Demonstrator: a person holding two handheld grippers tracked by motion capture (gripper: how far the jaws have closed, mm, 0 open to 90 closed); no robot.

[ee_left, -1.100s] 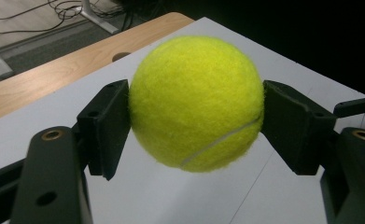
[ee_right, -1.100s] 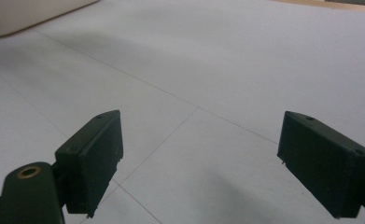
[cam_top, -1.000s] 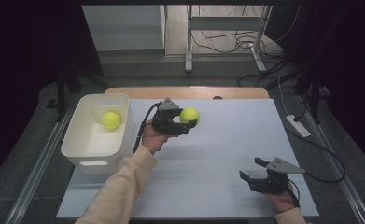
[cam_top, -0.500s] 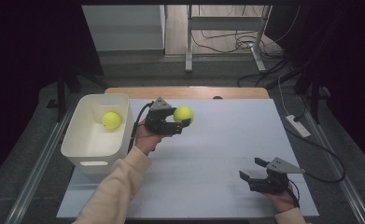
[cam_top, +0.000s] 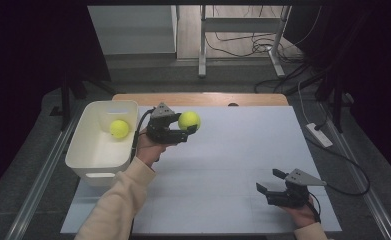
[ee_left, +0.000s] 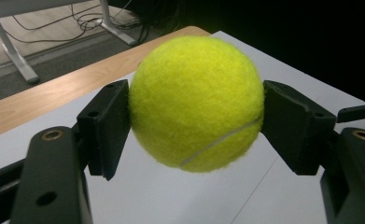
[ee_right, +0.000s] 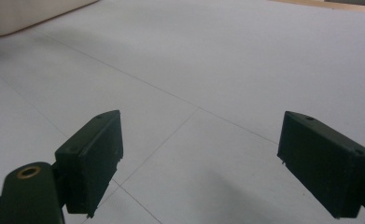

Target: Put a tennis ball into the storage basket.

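Observation:
My left gripper (cam_top: 189,126) is shut on a yellow tennis ball (cam_top: 189,120) and holds it above the white table sheet, just right of the white bin (cam_top: 85,150). In the left gripper view both black pads press the tennis ball (ee_left: 196,102) from either side. A second yellow tennis ball (cam_top: 119,128) lies inside the bin near its far end. My right gripper (cam_top: 269,182) rests low at the table's front right, jaws wide apart. Its view shows bare white sheet between the pads (ee_right: 94,151).
The white sheet (cam_top: 243,150) covers most of a wooden table whose bare strip (cam_top: 203,99) runs along the far edge. A corner of the bin (ee_right: 31,11) appears at the top left of the right gripper view. Cables and table legs lie on the floor beyond.
My left gripper has carried the tennis ball a little leftward, toward the bin, and slightly up. The right gripper has stayed put.

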